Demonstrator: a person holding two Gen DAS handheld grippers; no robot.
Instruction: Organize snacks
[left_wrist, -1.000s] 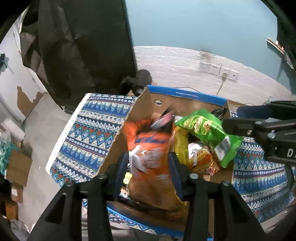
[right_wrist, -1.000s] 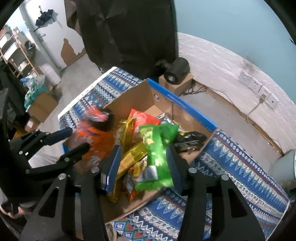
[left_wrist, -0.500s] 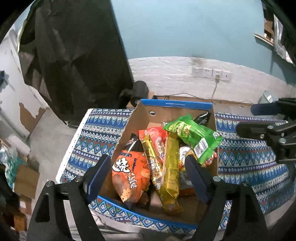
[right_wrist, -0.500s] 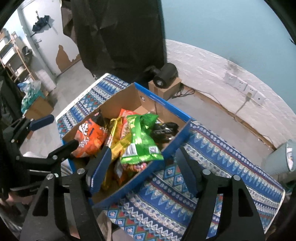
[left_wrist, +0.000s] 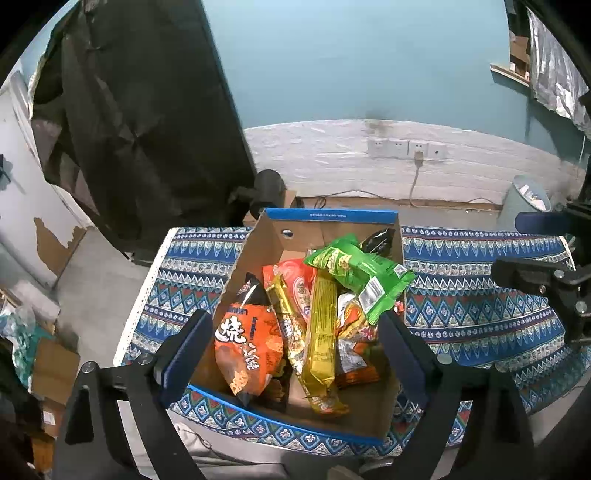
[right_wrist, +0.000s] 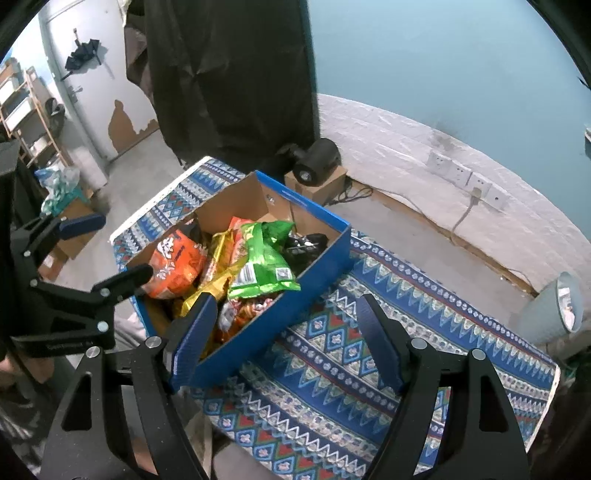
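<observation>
Black-framed, the left gripper (left_wrist: 291, 350) and right gripper (right_wrist: 284, 339) both tilt steeply down above a blue cardboard box (left_wrist: 332, 216) on a patterned cloth (left_wrist: 480, 295). Inside lie an orange chip bag (left_wrist: 247, 343), a gold packet (left_wrist: 321, 332) and a green snack bag (left_wrist: 358, 269). Both sets of jaws are opening wide, gripping nothing.

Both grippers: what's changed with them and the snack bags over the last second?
The left gripper let go of the orange bag, the right gripper let go of the green bag; both bags now lie in the box. Both pulled back from it, jaws opening with nothing between them. Box and patterned cloth stayed put.
</observation>
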